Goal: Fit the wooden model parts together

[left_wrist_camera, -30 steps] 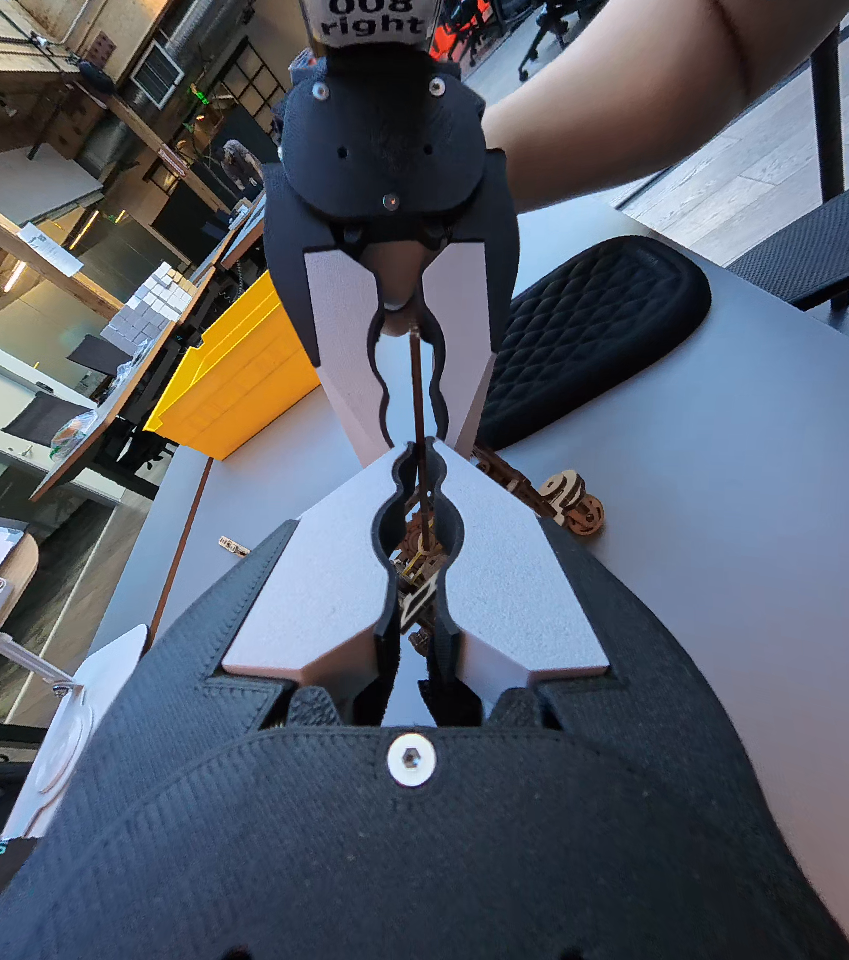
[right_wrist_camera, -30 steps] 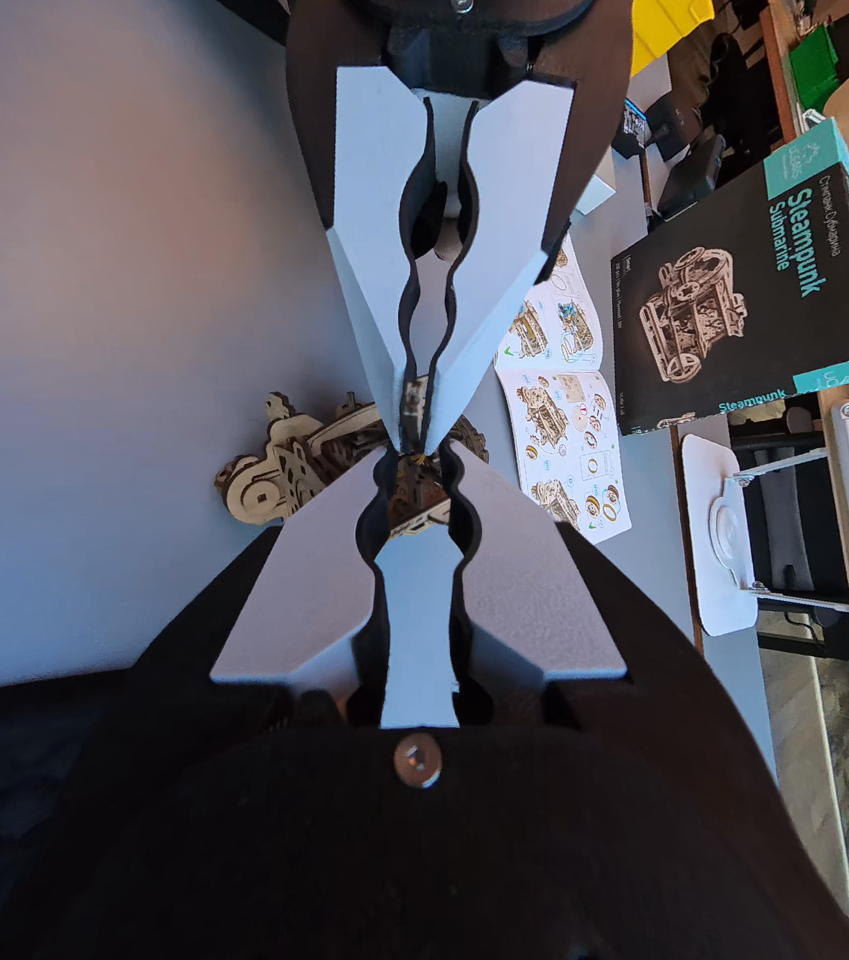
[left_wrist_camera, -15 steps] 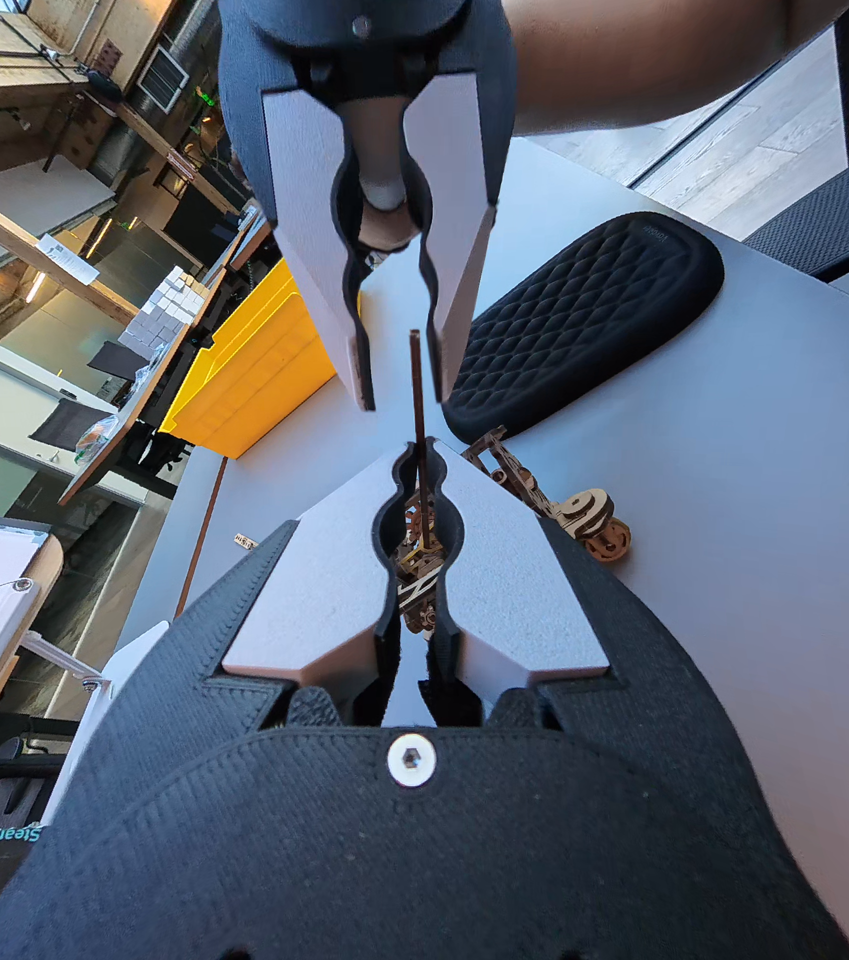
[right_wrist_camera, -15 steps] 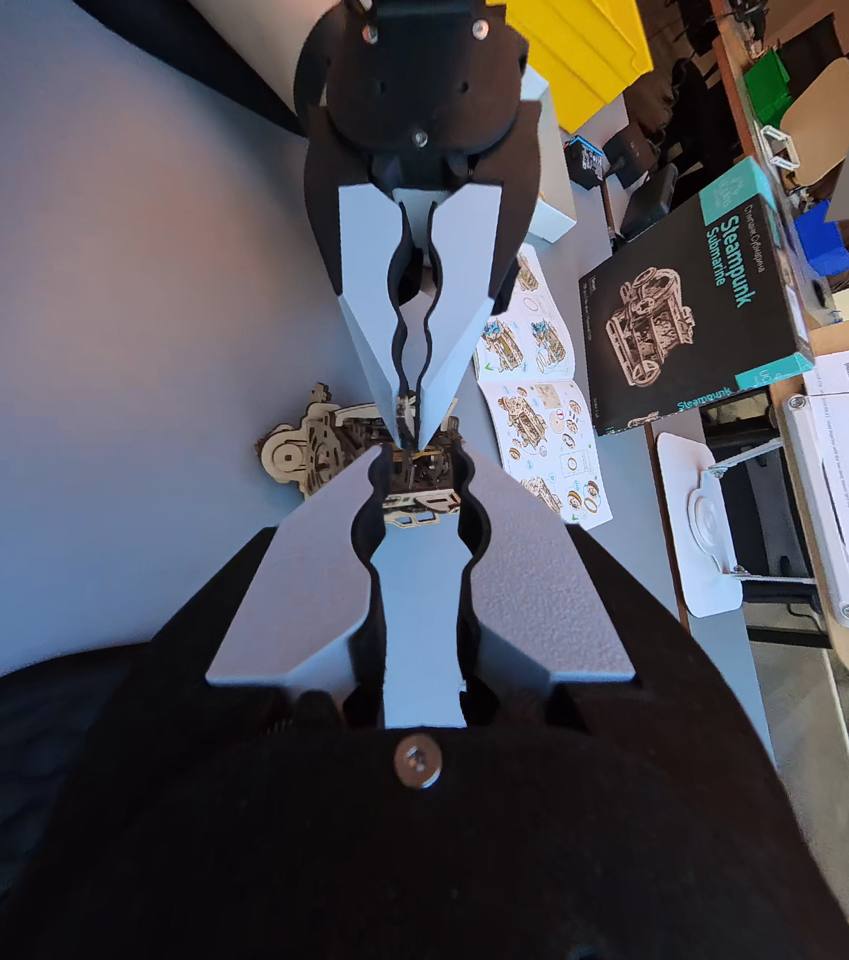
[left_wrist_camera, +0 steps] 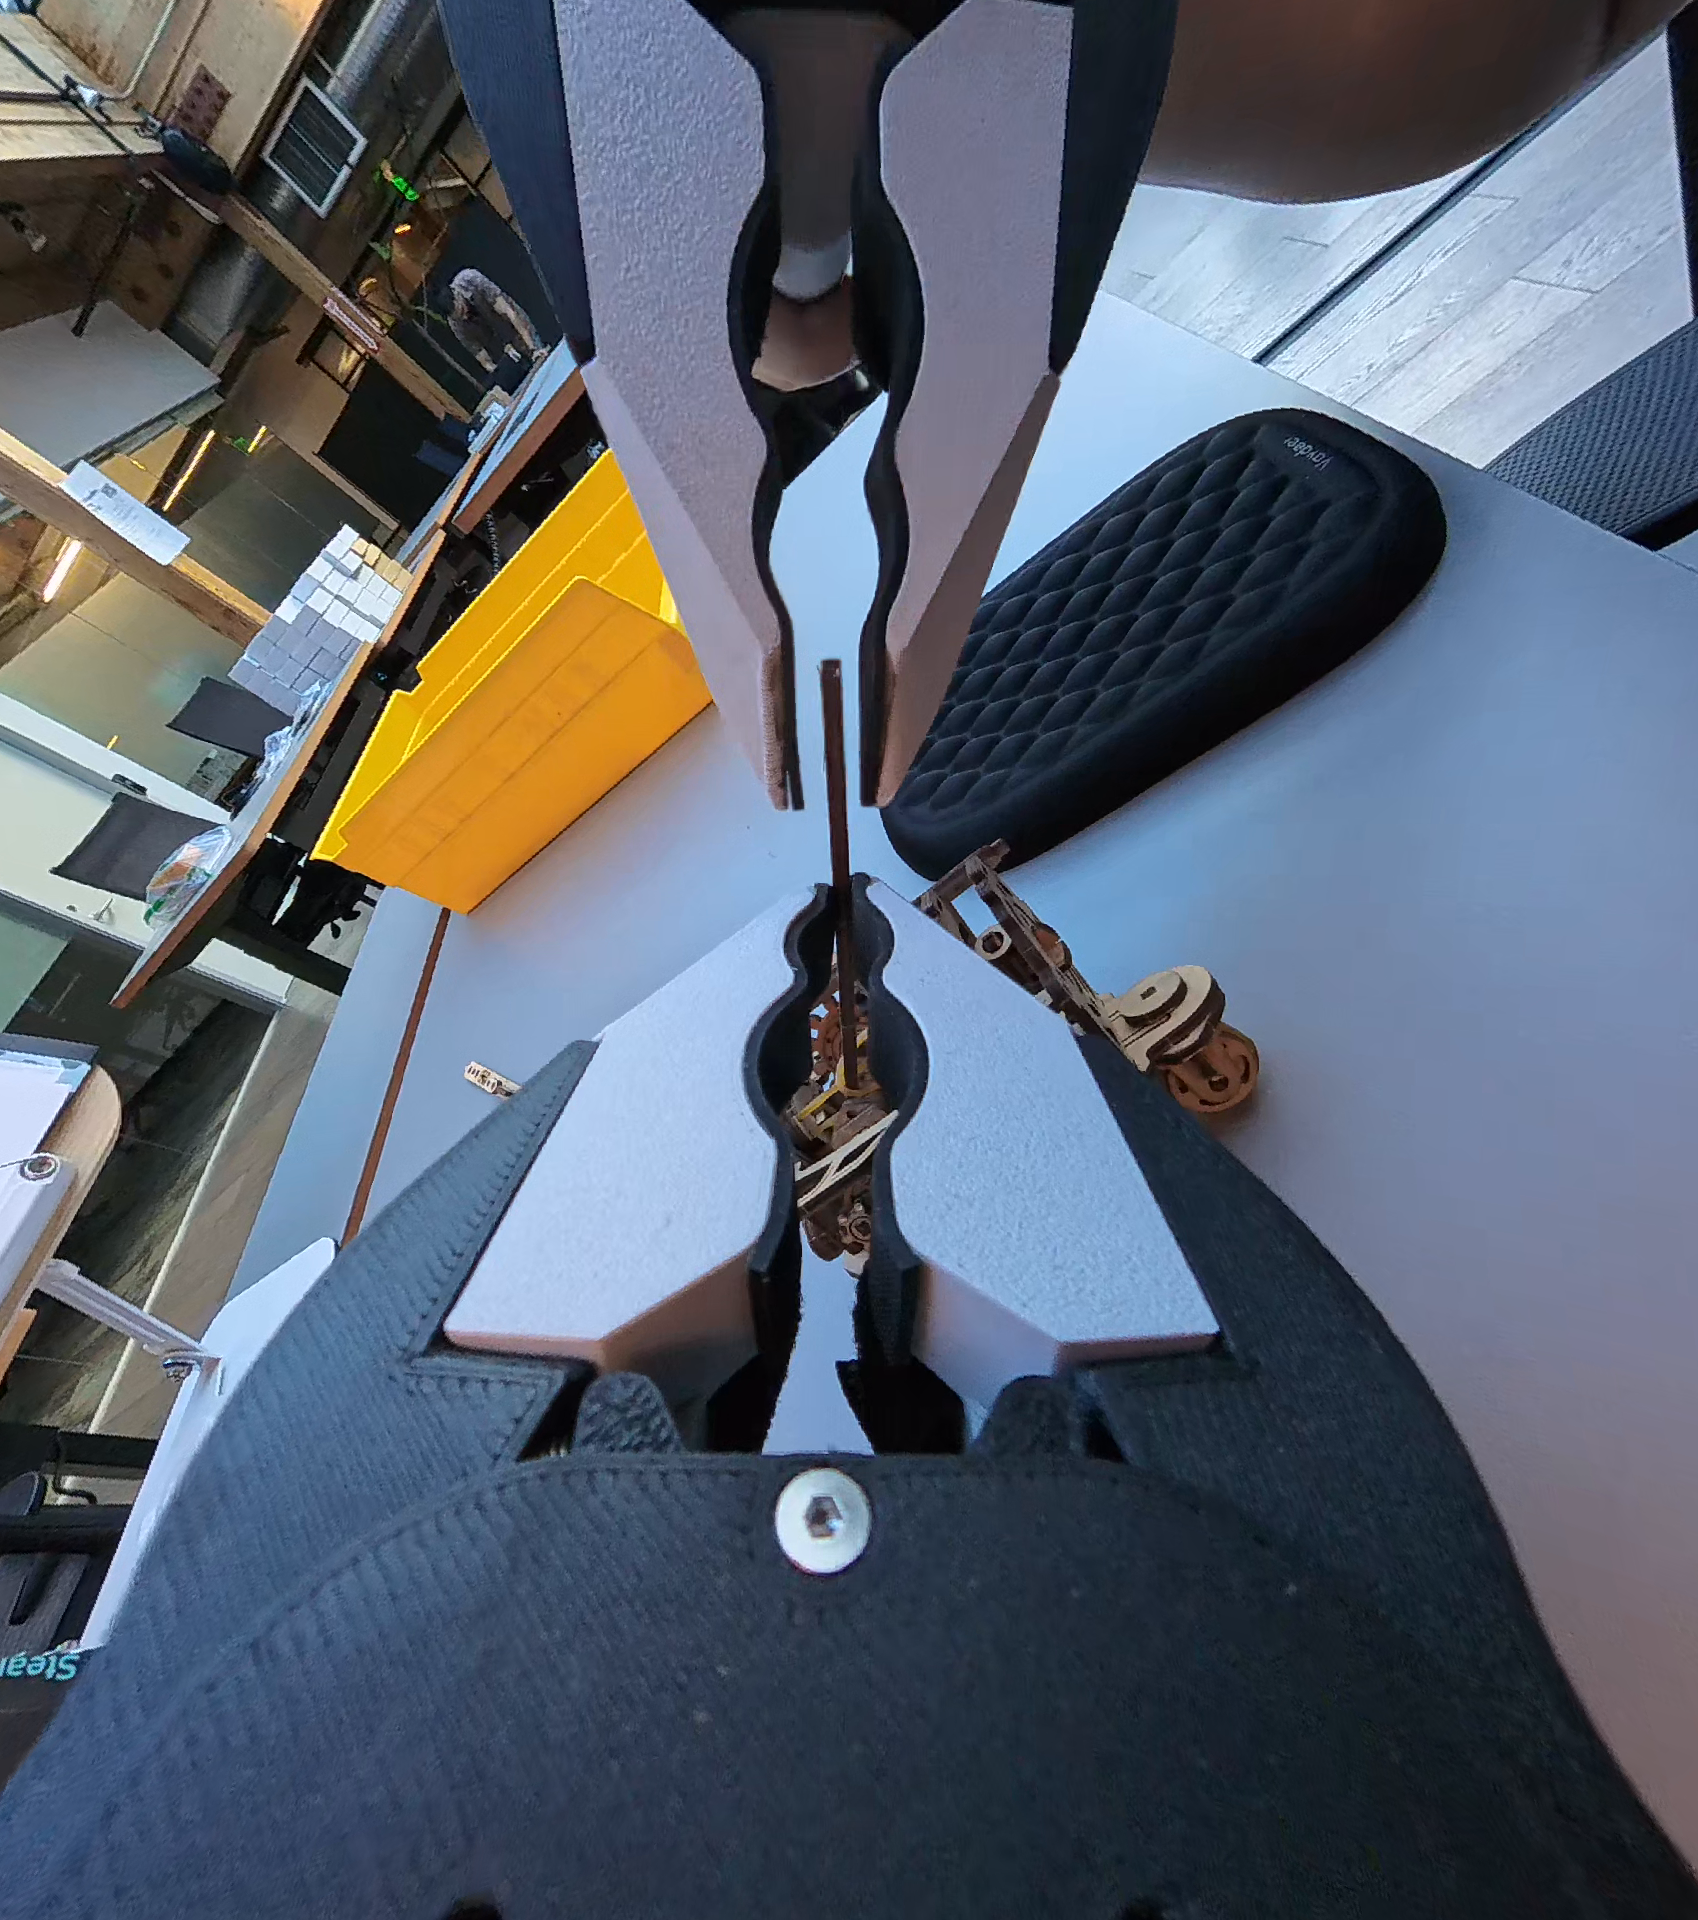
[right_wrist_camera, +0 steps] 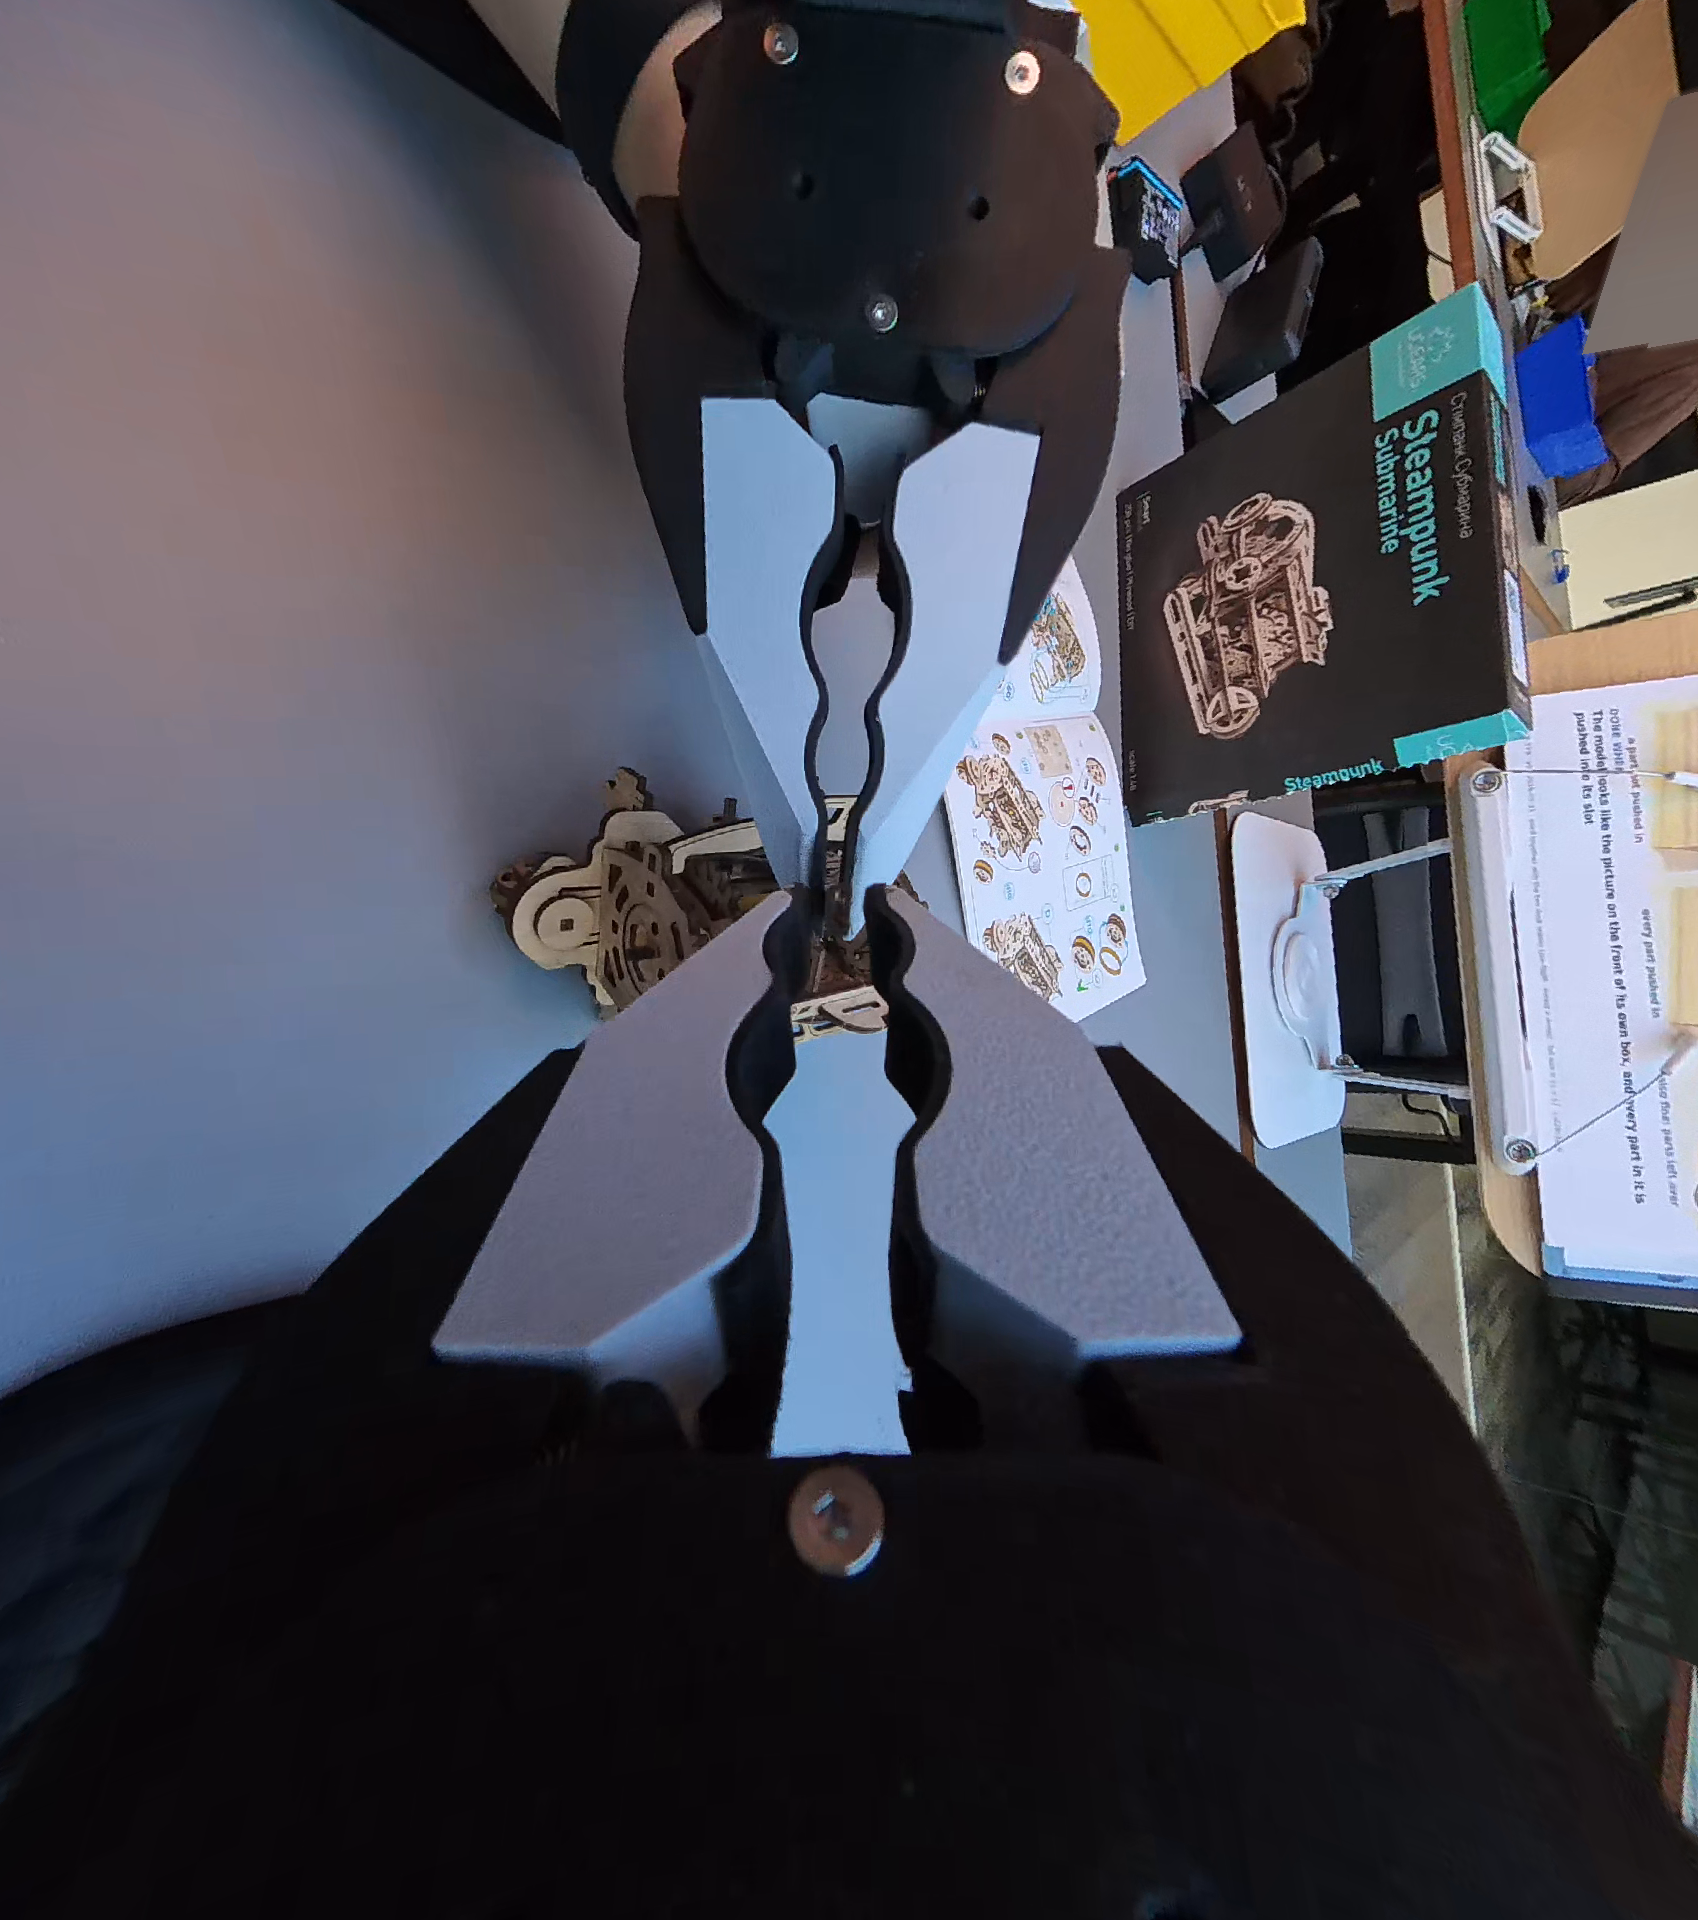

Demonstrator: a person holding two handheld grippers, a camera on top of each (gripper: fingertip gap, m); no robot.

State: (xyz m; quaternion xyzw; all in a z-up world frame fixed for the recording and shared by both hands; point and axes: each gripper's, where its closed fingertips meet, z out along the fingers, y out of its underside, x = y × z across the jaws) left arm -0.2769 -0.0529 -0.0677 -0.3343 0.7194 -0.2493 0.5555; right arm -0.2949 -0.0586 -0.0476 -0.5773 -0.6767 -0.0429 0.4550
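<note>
At frame centre the left tongs clamp a thin dark wooden strip upright, steadying it above the wooden model on the table, while the right tongs, narrowly parted, straddle its tip untouched.

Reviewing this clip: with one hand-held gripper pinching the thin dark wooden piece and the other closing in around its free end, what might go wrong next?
1. The thin dark wooden piece stands between the right hand-held gripper's fingers without touching them; an off-centre close may bend or snap it.
2. The left hand-held gripper pinches it only near its tips, so a push could twist the piece out of line.
3. The wooden model on the table lies just below and could be knocked.
</note>
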